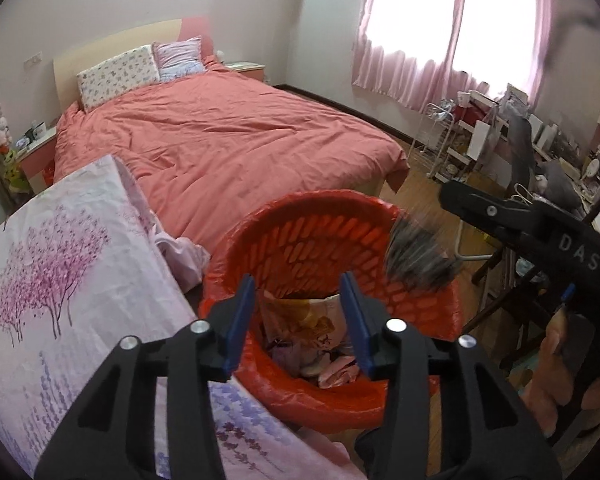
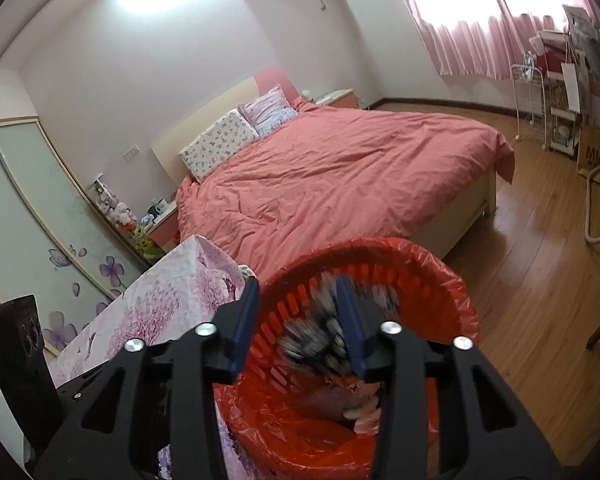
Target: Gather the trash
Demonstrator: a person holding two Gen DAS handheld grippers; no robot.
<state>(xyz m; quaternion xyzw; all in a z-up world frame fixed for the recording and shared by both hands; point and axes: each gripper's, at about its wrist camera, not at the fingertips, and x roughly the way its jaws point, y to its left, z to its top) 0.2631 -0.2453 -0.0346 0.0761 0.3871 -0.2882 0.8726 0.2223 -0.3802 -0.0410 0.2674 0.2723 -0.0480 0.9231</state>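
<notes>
- Left tongs [image 1: 298,304]: jaws apart, nothing between the blue pads [image 1: 240,320]; they hang over the open bin [image 1: 256,240].
- Right tongs [image 2: 298,304]: jaws apart, over the same bin [image 2: 452,280]. A blurred grey-and-black scrap [image 2: 320,336] lies between the pads; its right side overlaps the right pad [image 2: 350,324], clear of the left pad. Whether it touches the pad cannot be told.
- In the left wrist view the same scrap [image 1: 418,256] shows blurred over the bin's right rim, below the tip of the right tongs [image 1: 480,204], and a hand [image 1: 556,376] grips that tool's handle at the right edge.
- Bin: red slatted basket with a red plastic liner [image 2: 260,412] folded over its rim. Inside lie a printed paper cup [image 1: 312,320] and pink crumpled trash [image 1: 336,372].
- A floral-print cloth [image 1: 60,272] lies just left of the bin, touching its rim.
- Beyond the bin stands a bed [image 1: 228,128] with a salmon duvet and two pillows [image 1: 120,72] at the headboard.
- Right of the bed: wooden floor [image 2: 540,288], white wire rack [image 1: 440,140], pink curtains [image 1: 412,56].
</notes>
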